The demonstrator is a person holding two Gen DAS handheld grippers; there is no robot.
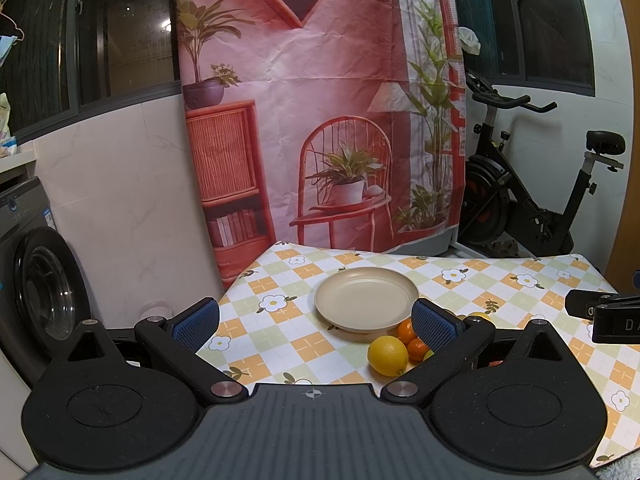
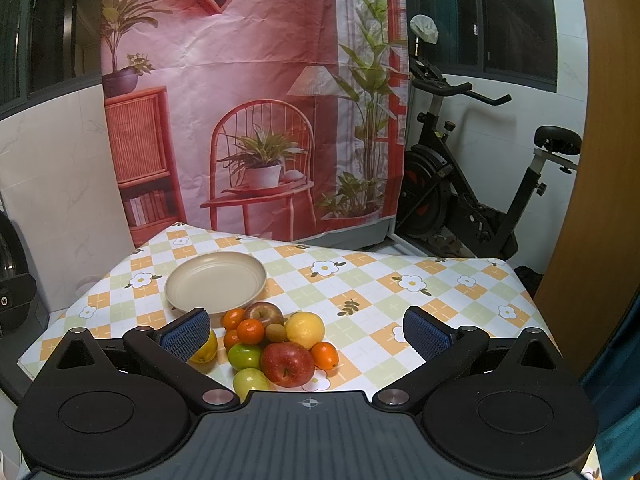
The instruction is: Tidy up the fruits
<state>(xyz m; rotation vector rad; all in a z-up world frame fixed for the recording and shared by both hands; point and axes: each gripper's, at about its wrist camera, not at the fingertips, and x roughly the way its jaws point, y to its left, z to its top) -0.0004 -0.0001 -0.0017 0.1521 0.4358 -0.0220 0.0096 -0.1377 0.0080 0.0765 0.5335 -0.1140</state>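
Both of my grippers hover above the near edge of the table, jaws spread wide and holding nothing: the right gripper (image 2: 308, 332) frames the fruit pile between its blue-padded fingers (image 2: 186, 336), while the left gripper (image 1: 316, 322) sits to the left, looking toward the plate. Closest to me in the right view lie a small green apple (image 2: 250, 381) and a large red apple (image 2: 287, 363), touching one another, with a second green apple (image 2: 244, 356) just behind. Around them crowd small orange mandarins (image 2: 250, 331), a brown kiwi (image 2: 276, 333), a round yellow lemon (image 2: 305, 330), another red apple (image 2: 264, 313) and, half hidden by my left-hand finger, a yellow citrus fruit (image 2: 206, 350). Beyond the heap the shallow beige round plate (image 2: 216, 282) stands bare on the flower-patterned checked tablecloth (image 2: 400, 300). My worry is the packing: the fruits lean on each other, so closing on one could nudge its neighbours and send round pieces rolling toward the table edge. Smooth apple skin may also slip from the pads if I grip off-centre, and the low plate rim would do little to stop a dropped fruit.
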